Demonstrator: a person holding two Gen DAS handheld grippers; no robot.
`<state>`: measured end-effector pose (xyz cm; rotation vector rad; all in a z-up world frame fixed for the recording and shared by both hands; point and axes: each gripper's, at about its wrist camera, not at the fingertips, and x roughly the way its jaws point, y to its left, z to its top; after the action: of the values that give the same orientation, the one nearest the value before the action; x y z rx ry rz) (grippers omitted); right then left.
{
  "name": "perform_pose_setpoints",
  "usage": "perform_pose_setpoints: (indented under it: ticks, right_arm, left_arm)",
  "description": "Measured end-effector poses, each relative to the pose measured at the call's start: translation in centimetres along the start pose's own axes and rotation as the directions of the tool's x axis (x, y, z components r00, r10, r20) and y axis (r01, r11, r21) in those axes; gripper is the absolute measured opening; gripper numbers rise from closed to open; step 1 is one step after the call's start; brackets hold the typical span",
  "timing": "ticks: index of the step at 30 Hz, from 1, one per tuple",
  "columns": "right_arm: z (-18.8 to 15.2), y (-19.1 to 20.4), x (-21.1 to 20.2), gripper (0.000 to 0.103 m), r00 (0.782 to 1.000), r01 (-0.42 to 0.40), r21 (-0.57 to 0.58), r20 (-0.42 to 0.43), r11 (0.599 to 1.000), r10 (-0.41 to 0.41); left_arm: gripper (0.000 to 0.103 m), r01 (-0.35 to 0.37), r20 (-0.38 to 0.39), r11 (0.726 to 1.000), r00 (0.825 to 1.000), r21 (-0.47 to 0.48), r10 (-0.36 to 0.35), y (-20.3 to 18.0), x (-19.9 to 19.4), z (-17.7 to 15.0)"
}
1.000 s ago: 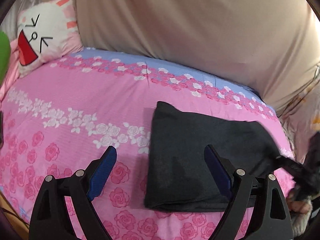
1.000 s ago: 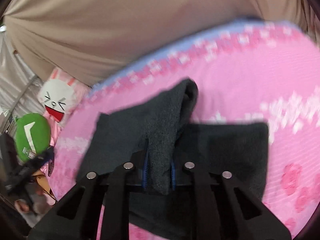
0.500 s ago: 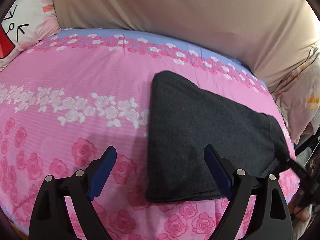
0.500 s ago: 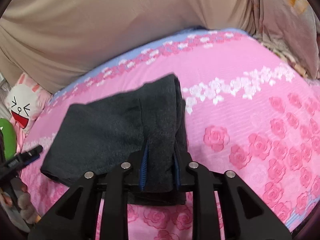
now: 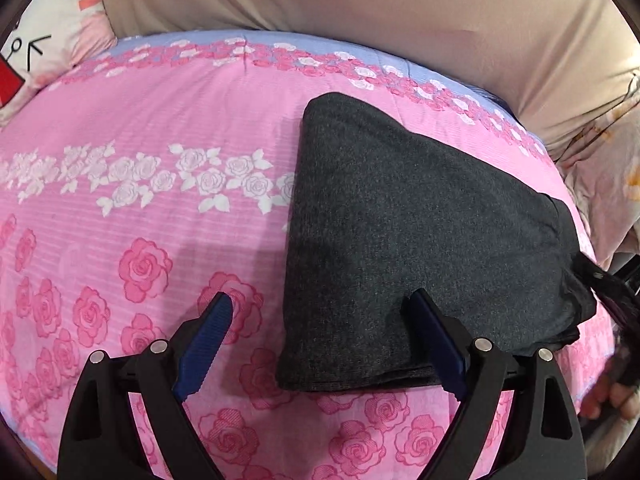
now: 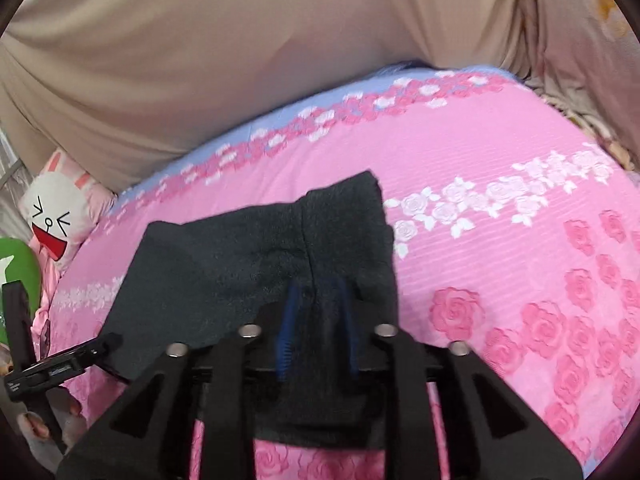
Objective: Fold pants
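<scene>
My left gripper [image 5: 322,318] and right gripper [image 6: 318,312] look alike: matte black angular plastic arms with triangular cut-outs, round silver screws at the pivots, and ribbed blue pads [image 5: 205,346].

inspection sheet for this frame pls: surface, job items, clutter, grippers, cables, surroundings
Surface: pink rose-print bedsheet, smooth.
Job's things: dark grey pants, folded, lying flat.
Clutter: bunny-face cushion and green plush at the bed's edge.
Grippers: left hand-held gripper open, empty, over the pants' edge; right hand-held gripper jaws opening, pants fabric between them.
Cables: nothing seen.
Surroundings: beige fabric backdrop behind the bed.
</scene>
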<state>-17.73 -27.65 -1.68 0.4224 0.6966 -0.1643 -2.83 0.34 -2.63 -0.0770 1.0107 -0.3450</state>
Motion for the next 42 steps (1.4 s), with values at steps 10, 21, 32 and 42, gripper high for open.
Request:
perform_pose_setpoints:
  ticks: [10, 21, 32, 42]
  right_arm:
    - [-3.3, -1.5, 1.4, 0.073, 0.994, -0.022, 0.104, -0.1, 0.994, 0.033]
    - [-1.4, 0.8, -2.7, 0.027, 0.961, -0.265, 0.131, -0.049, 0.955, 0.273]
    - [-6.7, -1.0, -2.0, 0.06, 0.951, -0.231, 0.204, -0.16, 0.951, 0.265]
    - [-0.7, 6.1, -9.5, 0.025, 0.949, -0.299, -0.033, 0.093, 0.954, 0.301]
  left_arm:
    - [0.088, 0.047, -0.038, 0.999, 0.998, -0.019, -0.048, -0.8, 1.2, 0.6]
    - [0.009, 0.298, -0.031, 0.948, 0.953, -0.108, -0.303, 2.2, -2.2, 2.1]
    - [0.087, 0.343, -0.077, 0.916, 0.928, -0.21, -0.365, 3.5, -1.9, -2.8]
    - [0.013, 0.371, 0.16, 0.929, 0.916, 0.016, -0.368, -0.3, -11.3, 1.9]
